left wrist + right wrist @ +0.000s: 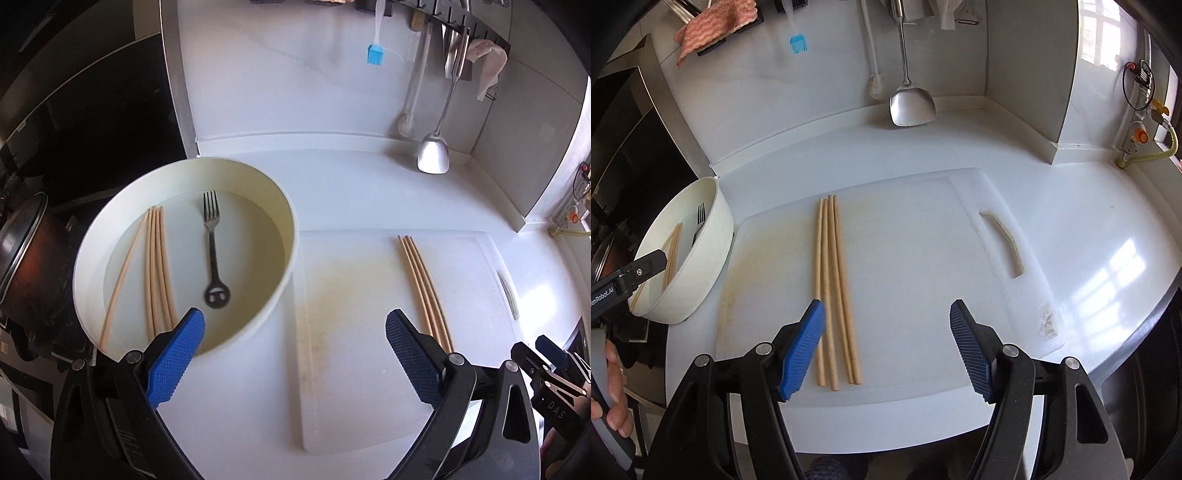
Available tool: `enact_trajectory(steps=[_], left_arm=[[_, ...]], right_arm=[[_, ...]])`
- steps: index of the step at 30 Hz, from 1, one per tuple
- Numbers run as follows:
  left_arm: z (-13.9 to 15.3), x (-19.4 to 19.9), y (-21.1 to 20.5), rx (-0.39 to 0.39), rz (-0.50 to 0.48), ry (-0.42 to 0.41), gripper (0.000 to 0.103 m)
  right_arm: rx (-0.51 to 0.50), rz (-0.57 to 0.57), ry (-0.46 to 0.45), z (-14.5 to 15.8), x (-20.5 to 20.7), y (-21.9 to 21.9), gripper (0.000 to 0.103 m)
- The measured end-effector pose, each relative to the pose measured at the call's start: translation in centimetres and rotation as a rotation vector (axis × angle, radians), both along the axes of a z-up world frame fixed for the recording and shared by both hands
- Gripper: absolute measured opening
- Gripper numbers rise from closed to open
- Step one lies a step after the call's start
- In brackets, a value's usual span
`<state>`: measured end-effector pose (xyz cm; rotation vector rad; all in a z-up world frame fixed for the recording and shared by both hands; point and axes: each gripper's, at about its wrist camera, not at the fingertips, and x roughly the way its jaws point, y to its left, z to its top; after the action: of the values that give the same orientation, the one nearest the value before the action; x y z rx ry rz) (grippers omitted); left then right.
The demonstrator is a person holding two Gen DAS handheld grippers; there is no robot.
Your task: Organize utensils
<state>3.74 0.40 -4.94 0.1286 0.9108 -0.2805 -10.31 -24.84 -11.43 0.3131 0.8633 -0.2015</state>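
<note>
Kitchen counter, mid-sort. Right gripper (887,345) hangs w/ jaws spread wide, nothing between the blue pads; its left pad overlaps the near end of the outermost of four chopsticks (834,291), which lie side by side on the white cutting board (916,258), pointing away toward the wall. Whether pad touches stick: can't tell. Bare board runs to the right of the sticks as far as the handle slot (1004,242) near the board's right edge; beyond that, open white countertop (1089,221) up to the corner by the window.

Left gripper (295,356) is likewise wide open & empty, straddling the seam where the board's left edge (299,295) meets the round white bowl (280,206). Its left pad sits over the bowl's near rim, right pad over the board just beside the stick ends. Bowl stands touching or just beside the board's left edge & holds more chopsticks (157,266) on its left side plus a metal fork (213,251) in the middle, tines away, the two well apart. Left of the bowl, a dark pot (26,266) crowds the counter edge.

Back wall: a steel spatula (911,107), a blue brush (799,43) & a pinkish cloth (713,26) hang from a rail, clear strip of counter beneath them. A hand (613,398) grips the left tool's handle.
</note>
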Motion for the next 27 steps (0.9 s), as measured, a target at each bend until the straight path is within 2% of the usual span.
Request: enact_trajectory(steps=[1, 5, 13, 20, 27], left_arm=[[-0.3, -0.6, -0.8, 0.010, 0.027, 0.015, 0.097], [-1.5, -2.9, -3.4, -0.027, 0.094, 0.072, 0.097], [-1.9, -6.2, -4.6, 0.022, 0.197, 0.057, 0.097], [-2.4, -6.1, -3.6, 0.067, 0.227, -0.015, 0.097], [-3.5, -5.2, -3.1, 0.011, 0.228, -0.024, 0.097]], right_arm=[[-0.001, 0.019, 0.007, -0.3, -0.1, -0.9, 0.068], [0.021, 0.101, -0.013, -1.2, -0.1, -3.6, 0.069], [0.055, 0.225, 0.001, -2.9, 1.8, -4.3, 0.069], [0.043, 0.194, -0.044, -3.2, 3.8, -3.2, 0.069], [0.006, 0.194, -0.048, -4.4, 5.6, -1.8, 0.069]])
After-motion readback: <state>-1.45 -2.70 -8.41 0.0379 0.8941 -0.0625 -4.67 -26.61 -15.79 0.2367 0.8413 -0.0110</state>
